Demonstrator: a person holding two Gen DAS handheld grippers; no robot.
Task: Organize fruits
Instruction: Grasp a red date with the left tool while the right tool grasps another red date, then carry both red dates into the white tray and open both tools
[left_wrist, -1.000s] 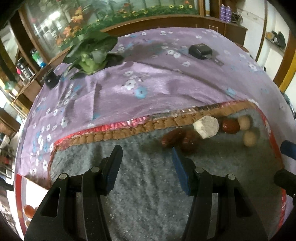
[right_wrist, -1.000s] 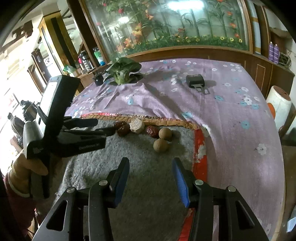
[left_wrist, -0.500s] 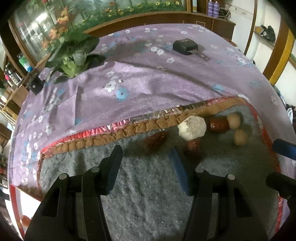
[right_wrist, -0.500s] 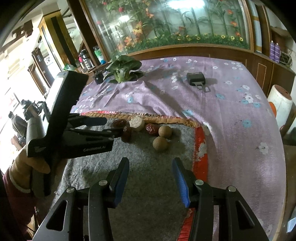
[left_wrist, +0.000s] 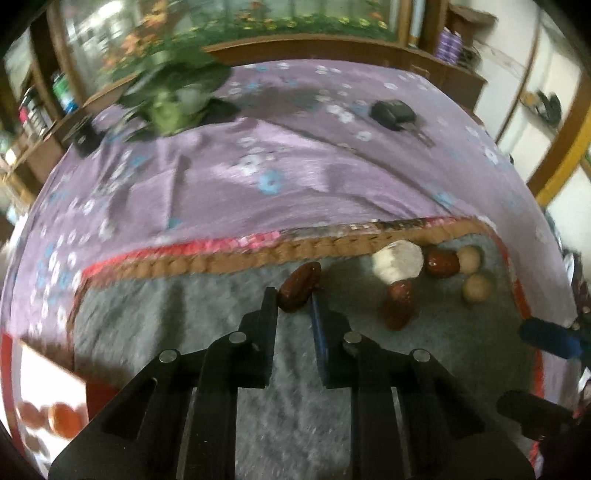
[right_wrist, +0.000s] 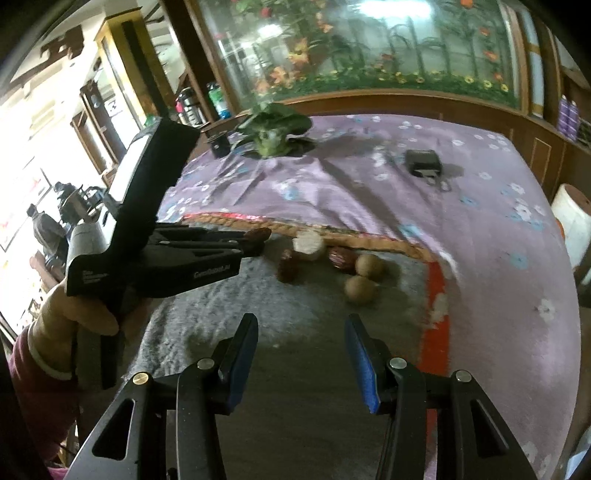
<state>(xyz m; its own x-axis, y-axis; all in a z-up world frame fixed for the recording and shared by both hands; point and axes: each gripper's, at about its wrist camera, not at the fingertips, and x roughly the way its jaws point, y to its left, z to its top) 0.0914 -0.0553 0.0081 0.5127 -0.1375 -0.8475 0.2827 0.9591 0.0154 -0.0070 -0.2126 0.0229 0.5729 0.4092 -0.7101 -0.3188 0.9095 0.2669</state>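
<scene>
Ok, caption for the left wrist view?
Left tongs shut on a red date above the grey mat, remaining fruits clustered to the right.

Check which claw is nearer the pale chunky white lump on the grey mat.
Left. The left claw, shut on a dark red date, sits just left of the white lump. The right claw hangs open, farther back over the mat.
</scene>
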